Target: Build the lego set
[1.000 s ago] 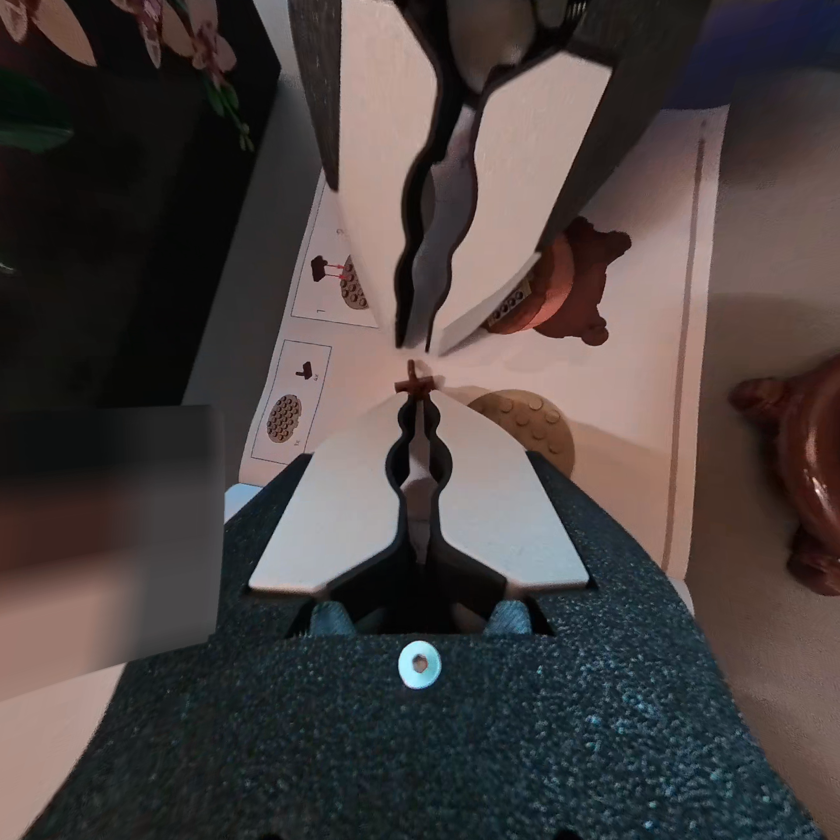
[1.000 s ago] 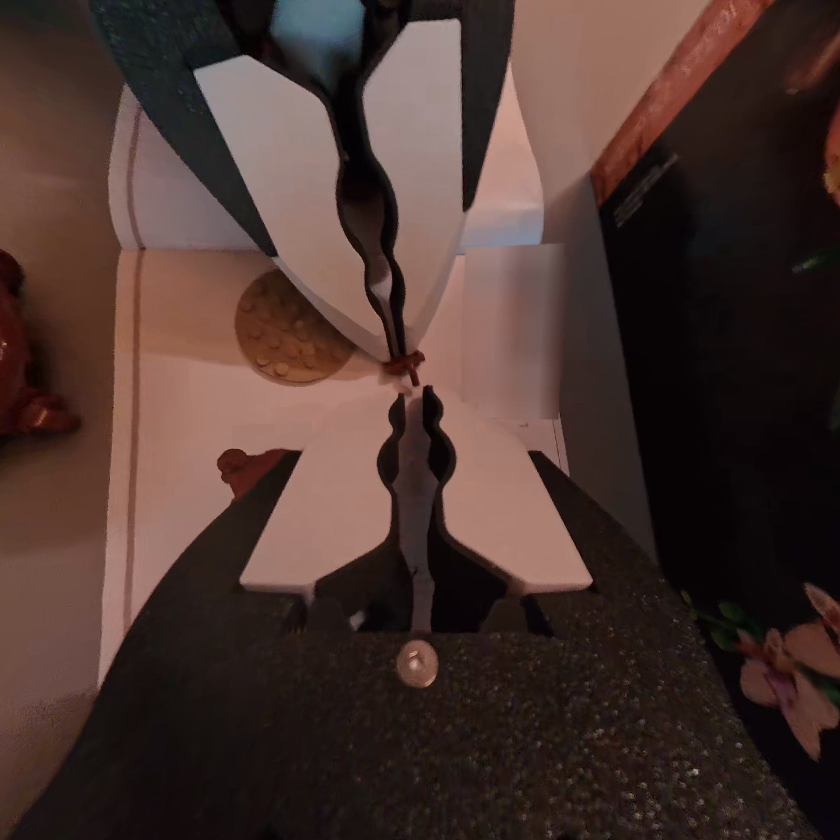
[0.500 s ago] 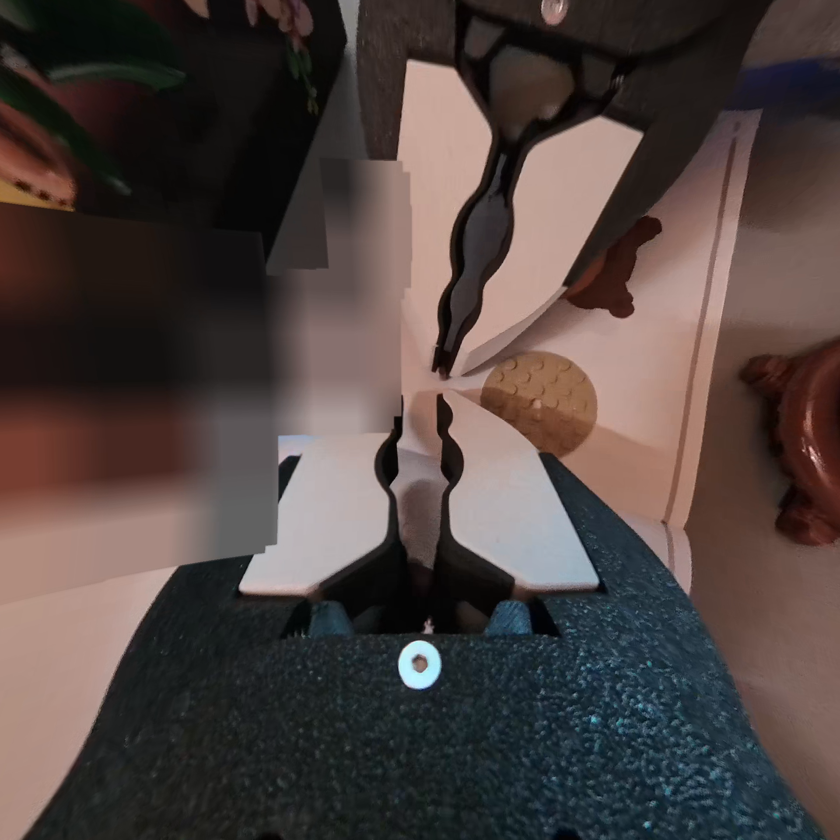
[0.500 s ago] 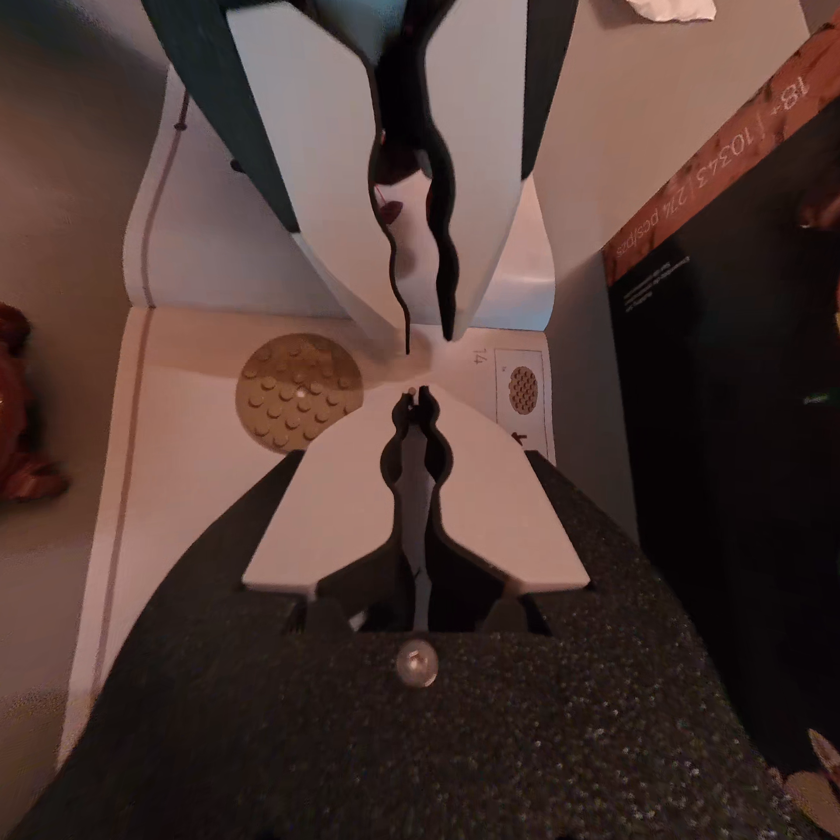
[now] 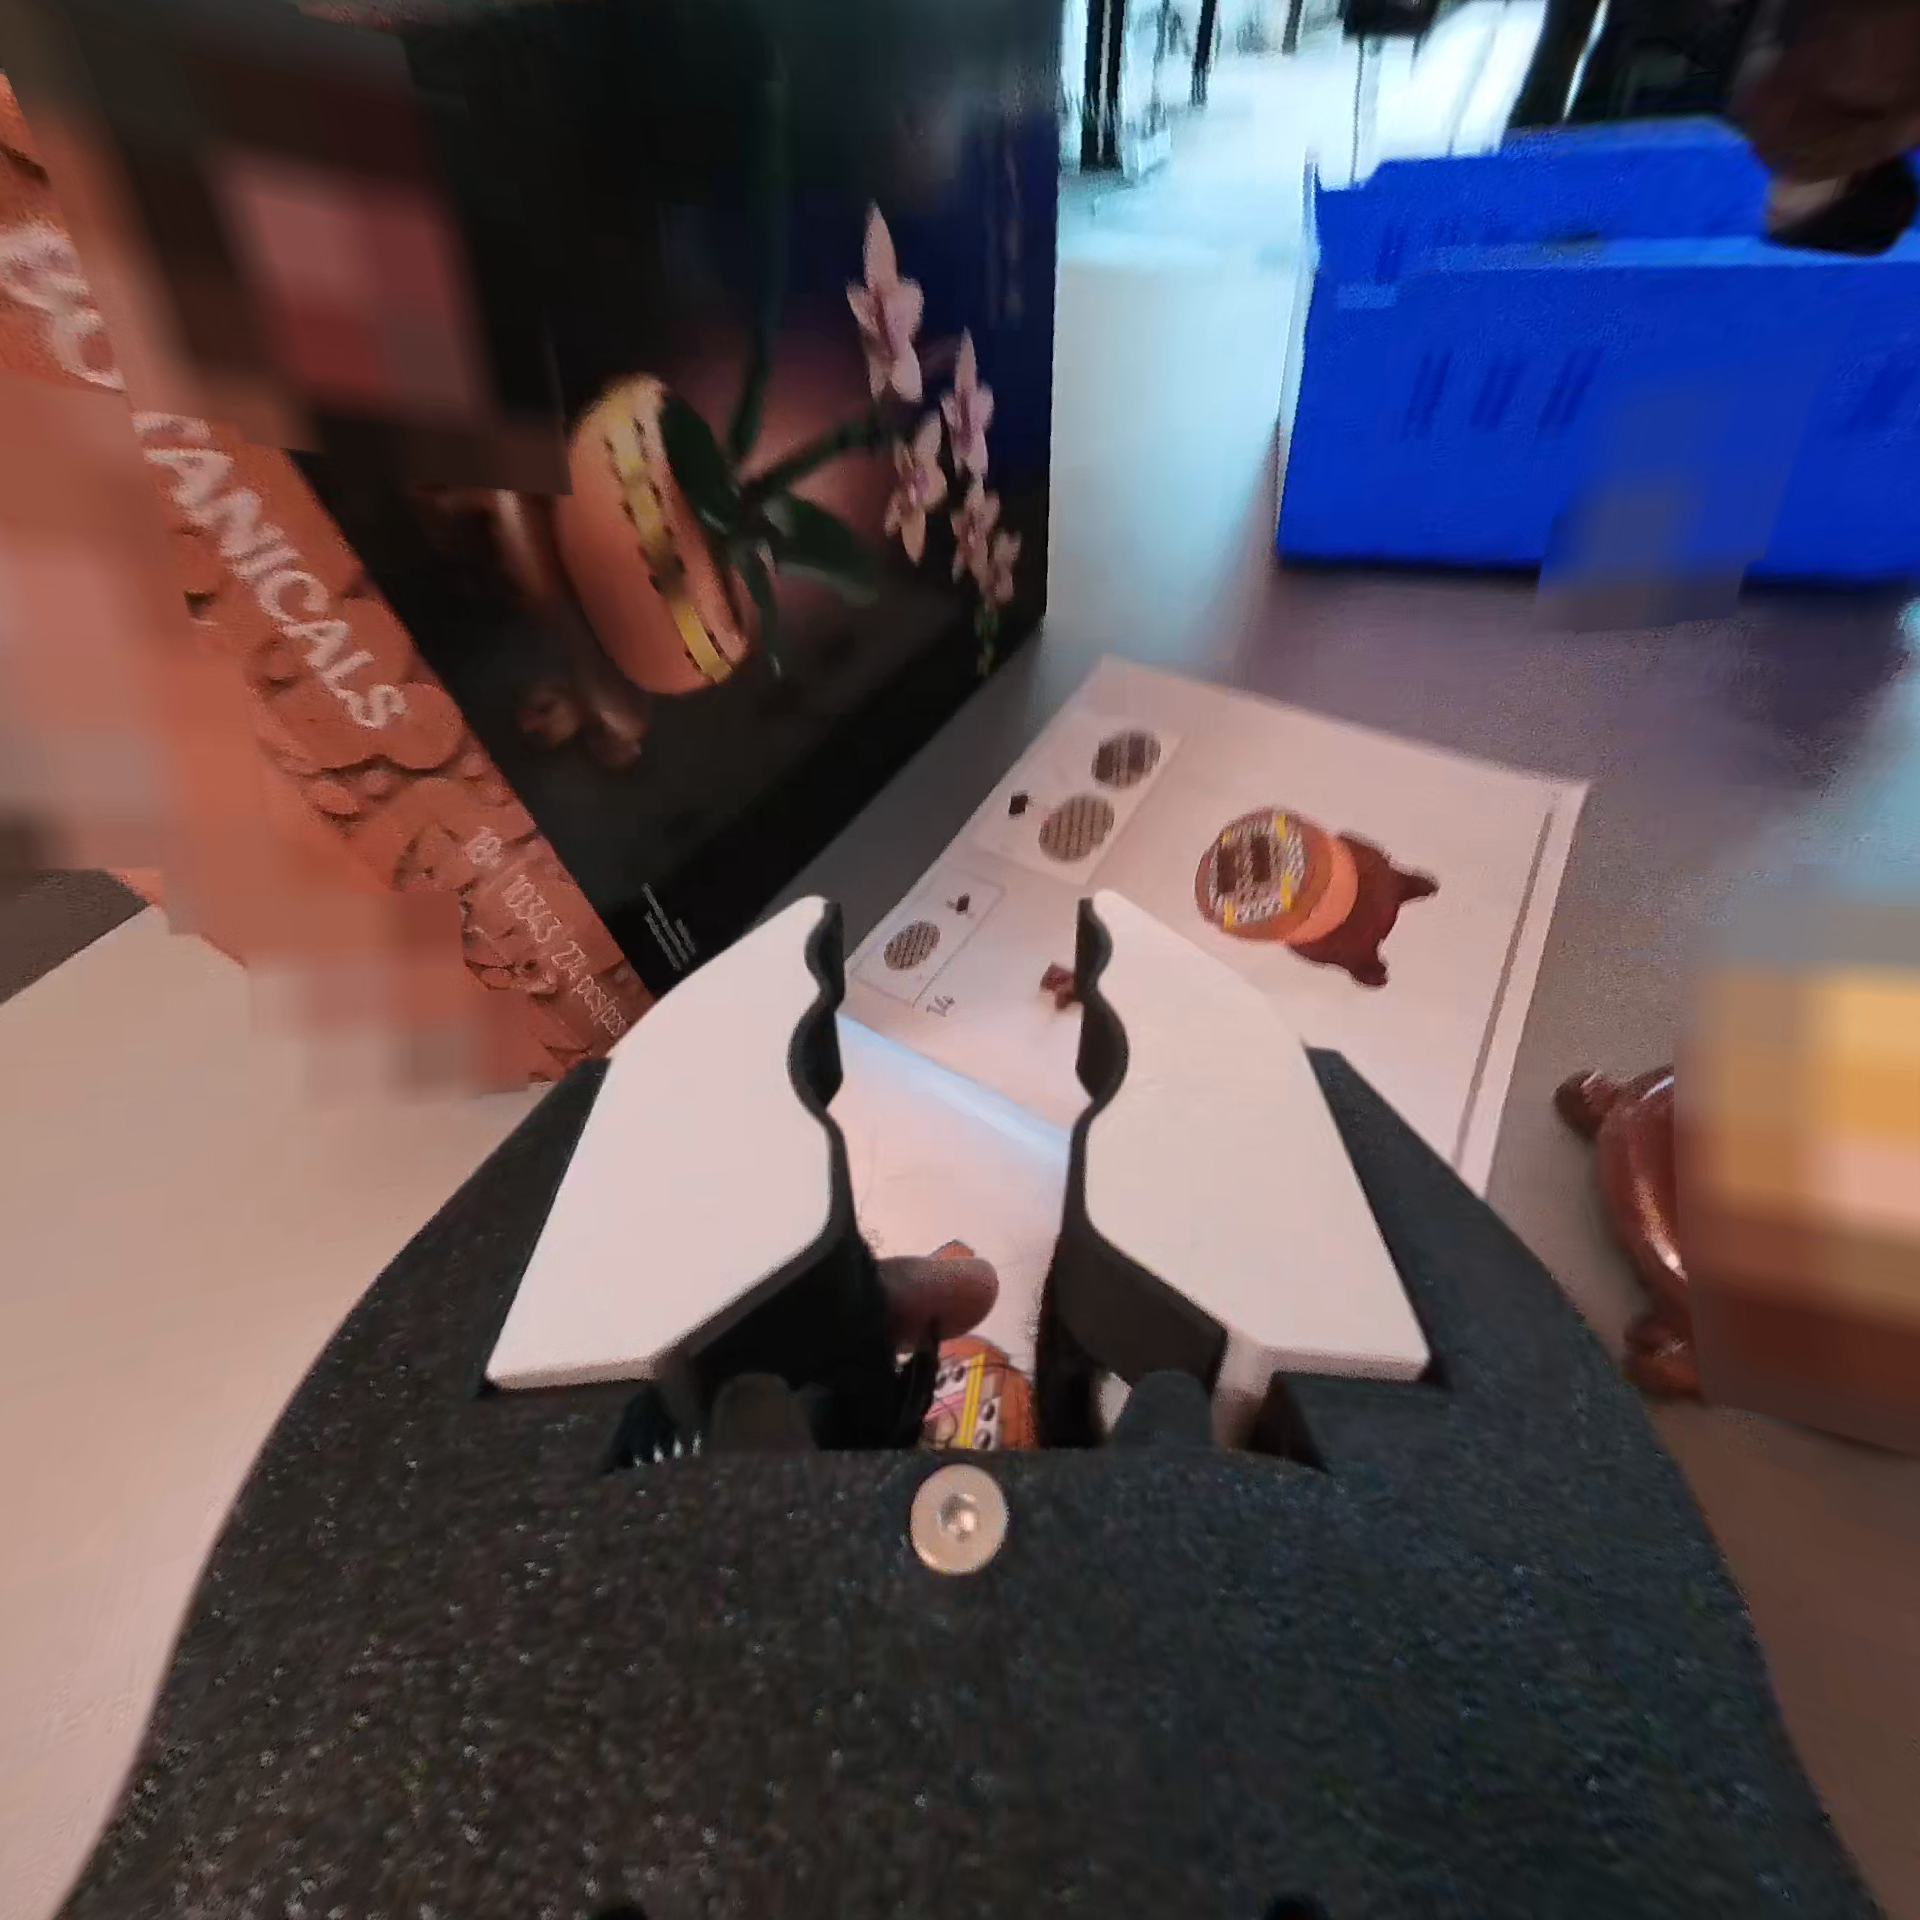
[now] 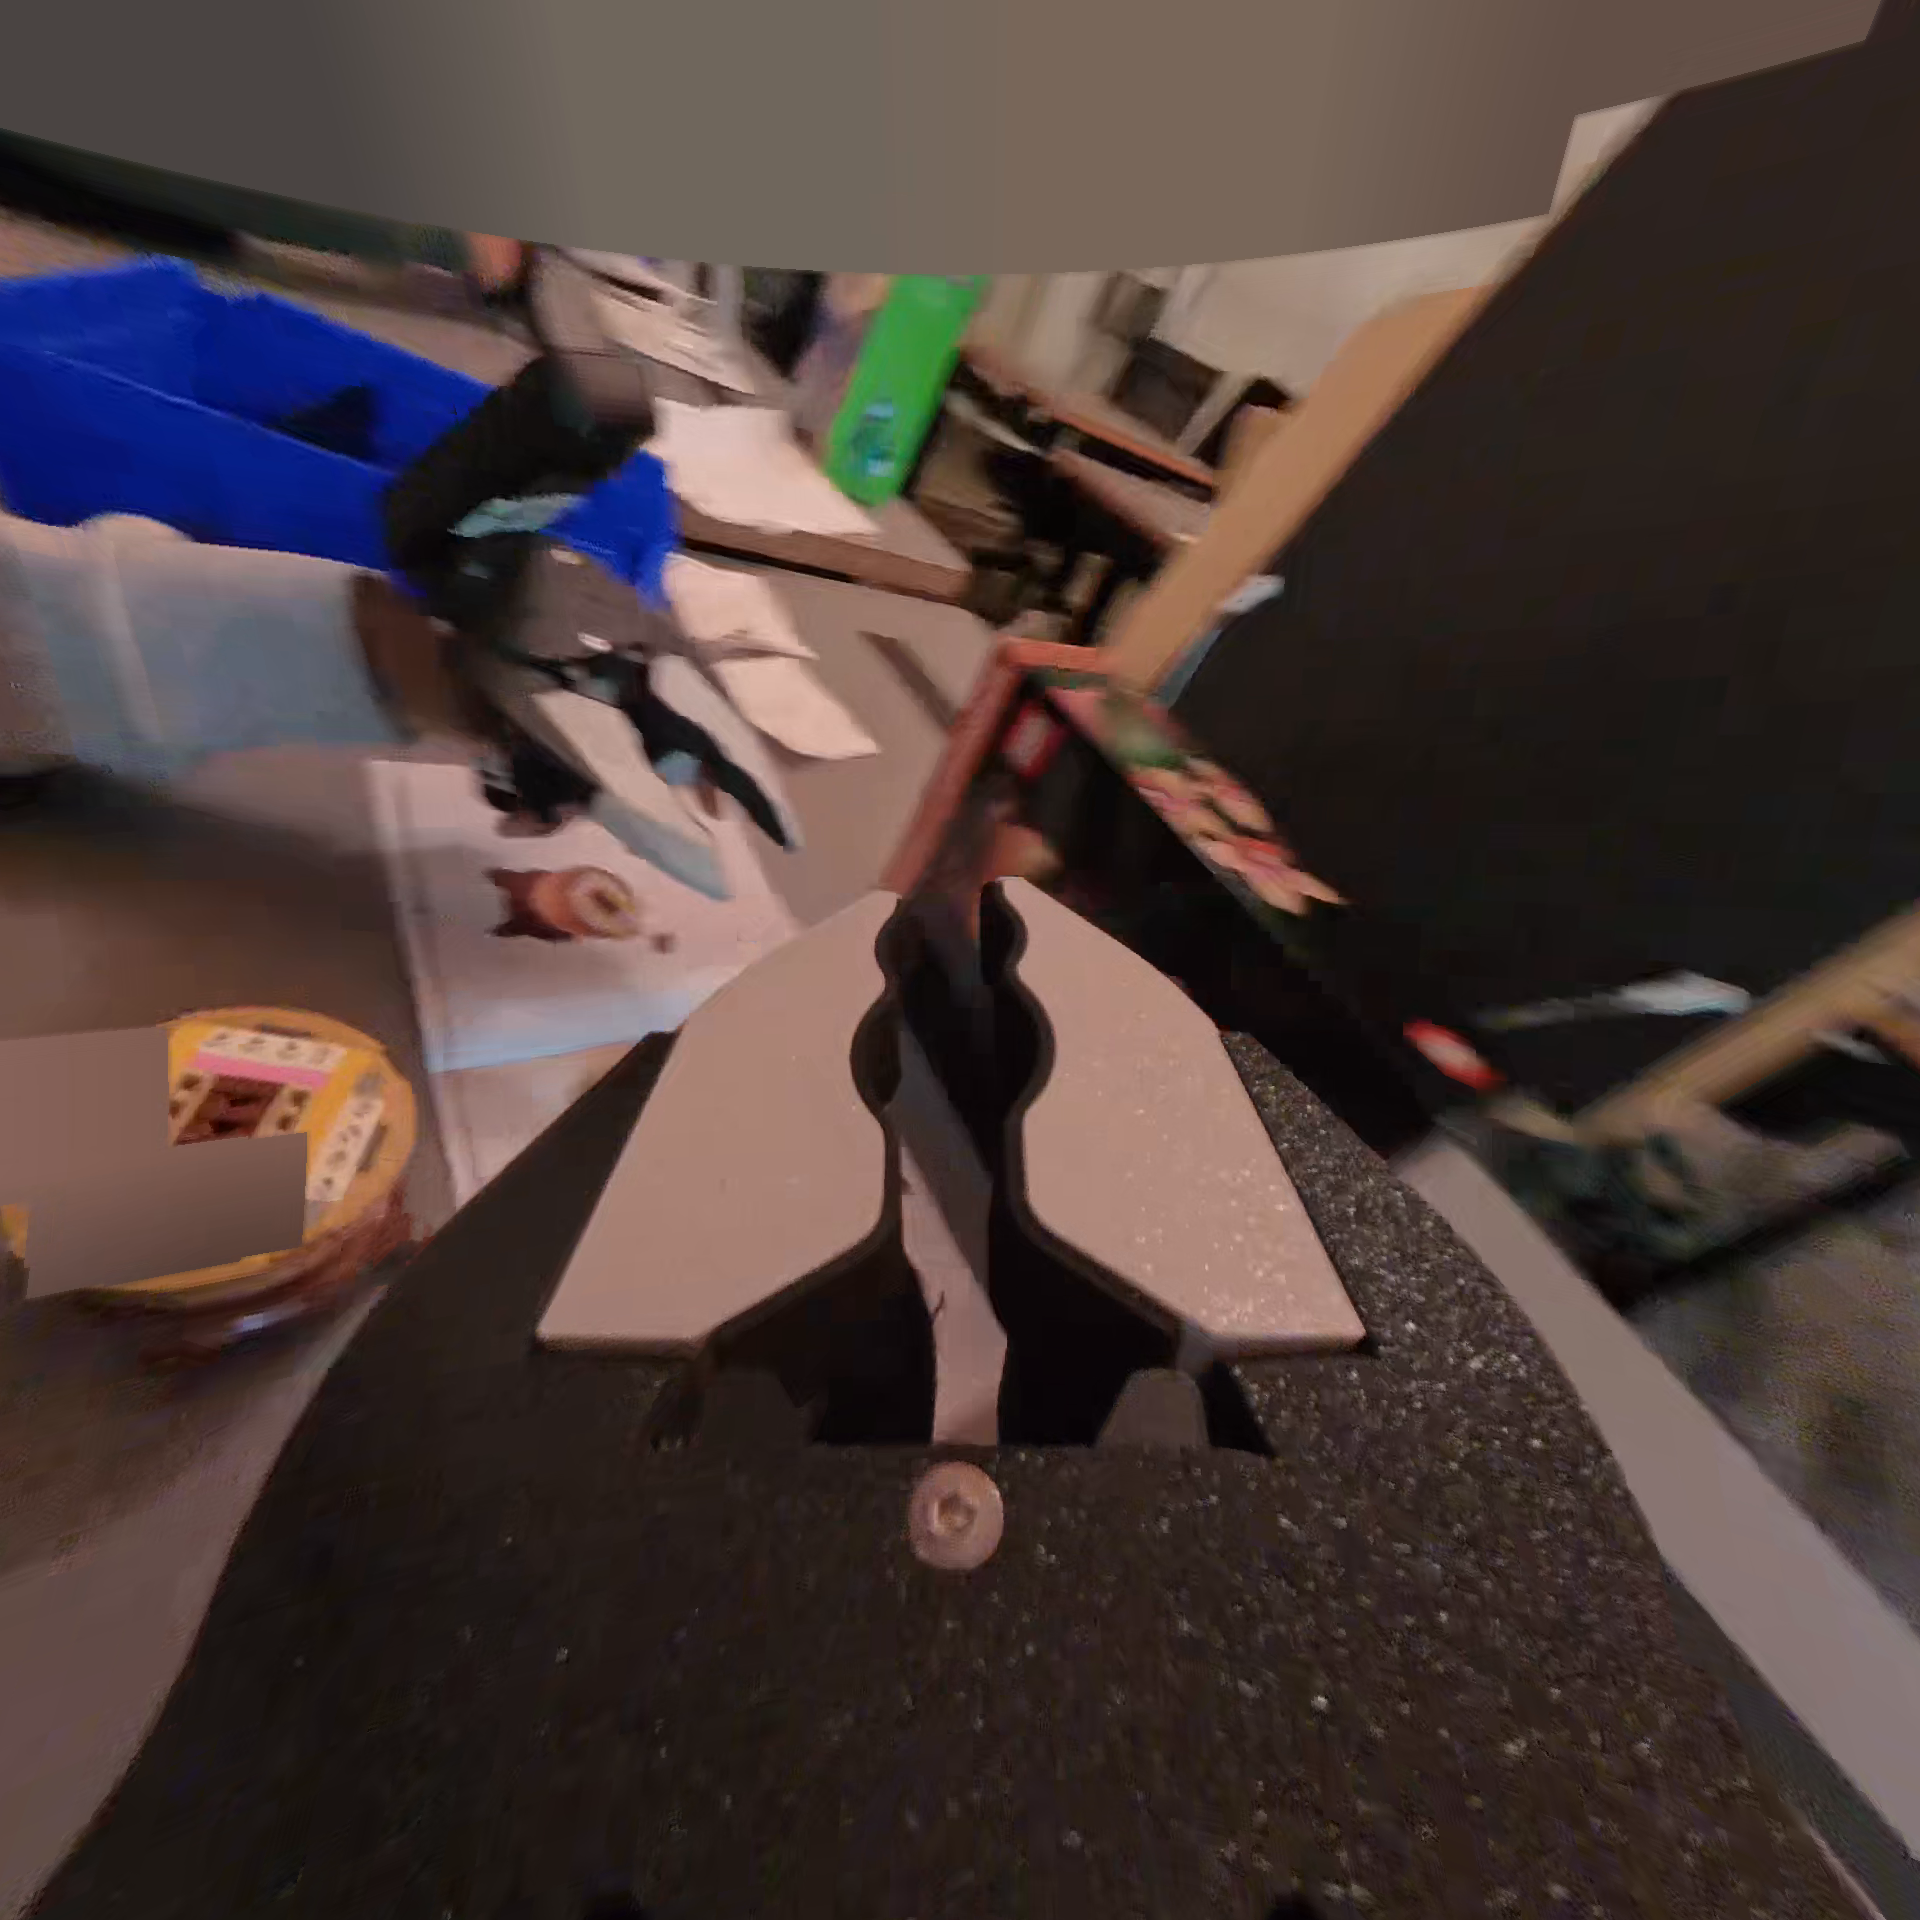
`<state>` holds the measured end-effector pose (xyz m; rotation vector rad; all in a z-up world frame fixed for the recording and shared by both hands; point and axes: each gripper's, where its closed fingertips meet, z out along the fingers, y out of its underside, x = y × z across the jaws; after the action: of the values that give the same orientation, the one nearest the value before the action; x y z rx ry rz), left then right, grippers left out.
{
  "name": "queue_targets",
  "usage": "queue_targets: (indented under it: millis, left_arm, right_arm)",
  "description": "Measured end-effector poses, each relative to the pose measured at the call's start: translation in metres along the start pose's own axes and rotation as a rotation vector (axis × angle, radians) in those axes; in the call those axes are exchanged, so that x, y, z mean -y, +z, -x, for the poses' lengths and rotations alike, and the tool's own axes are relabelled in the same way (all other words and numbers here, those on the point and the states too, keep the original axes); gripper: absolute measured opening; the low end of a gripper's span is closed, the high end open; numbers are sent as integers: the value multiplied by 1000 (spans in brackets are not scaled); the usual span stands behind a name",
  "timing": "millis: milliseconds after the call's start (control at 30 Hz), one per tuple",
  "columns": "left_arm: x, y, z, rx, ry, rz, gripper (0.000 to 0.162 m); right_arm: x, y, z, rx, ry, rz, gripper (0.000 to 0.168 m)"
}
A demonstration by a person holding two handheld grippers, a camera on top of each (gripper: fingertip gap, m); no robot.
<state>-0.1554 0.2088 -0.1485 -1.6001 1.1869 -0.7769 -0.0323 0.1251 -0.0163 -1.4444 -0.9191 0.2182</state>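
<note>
My left gripper (image 5: 956, 930) is open and empty, held above the open instruction booklet (image 5: 1351, 987). A small dark brown piece (image 5: 1058, 982) lies on the booklet beside the right fingertip. A brown pot base (image 5: 1631, 1195) sits right of the booklet. My right gripper (image 6: 945, 899) stands open by a narrow gap with nothing seen in it, raised and tilted. The right wrist view shows the left gripper (image 6: 748, 862) in a hand, over the booklet (image 6: 540, 997). A round tan and yellow pot assembly (image 6: 364, 1143) sits at lower left.
The lego set box (image 5: 727, 468) stands left of the booklet and shows in the right wrist view (image 6: 1091, 748) too. A blue crate (image 5: 1558, 364) stands at the back. A large dark panel (image 6: 1558, 520) fills the right. A fingertip (image 5: 935, 1288) shows under my left gripper.
Both grippers have pulled apart from their tip-to-tip meeting and lifted away. The left gripper has opened wide. The small brown piece it held now lies on the booklet.
</note>
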Motion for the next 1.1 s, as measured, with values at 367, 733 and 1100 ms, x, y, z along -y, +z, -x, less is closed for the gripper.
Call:
queue_targets:
  millis: [367, 733, 1100]
  left_arm:
    - [50, -23, 5, 150, 193, -146, 44]
    - [65, 2, -14, 196, 231, -131, 42]
    - [65, -5, -6, 211, 236, -143, 41]
  right_arm:
    - [-181, -167, -76, 295, -64, 879, 28]
    - [-260, -189, -47, 1093, 73, 1375, 67]
    - [-216, -224, -24, 1090, 97, 1324, 4]
